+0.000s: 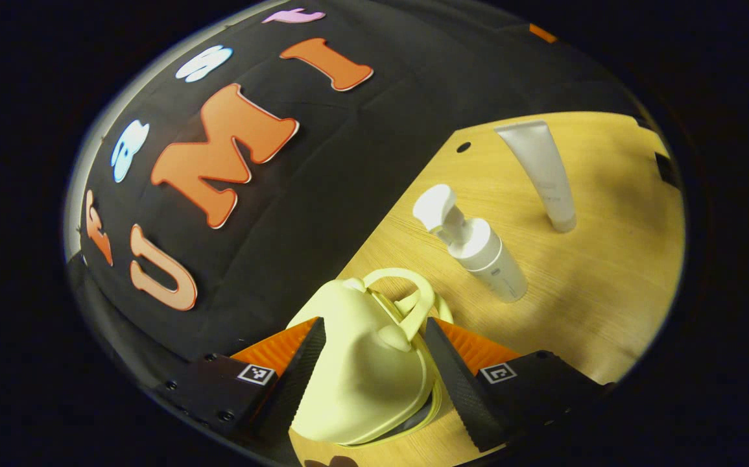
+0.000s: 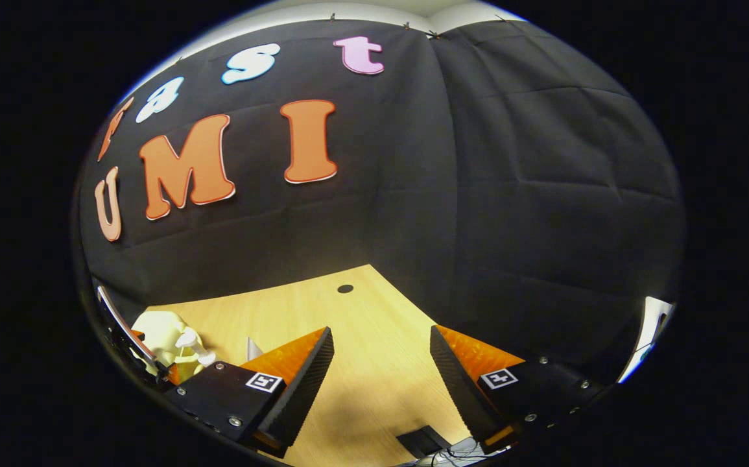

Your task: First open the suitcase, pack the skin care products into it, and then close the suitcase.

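Suitcase (image 1: 364,370), pale yellow and closed, on wooden table (image 1: 594,285), between fingers of left gripper (image 1: 374,363), contact unclear. Pump bottle (image 1: 478,250) and white tube (image 1: 546,172) upright beyond suitcase, well apart. Right gripper (image 2: 380,370) spread wide over bare table, holding nothing.

wooden table (image 2: 374,383) with small dark hole (image 2: 345,288), black cloth wall (image 2: 530,194)

L gripper (image 1: 374,363) low over the table, tilted, fingers apart w/ one on each side of the suitcase. R gripper (image 2: 380,370) level, fingers spread wide, nothing between them.
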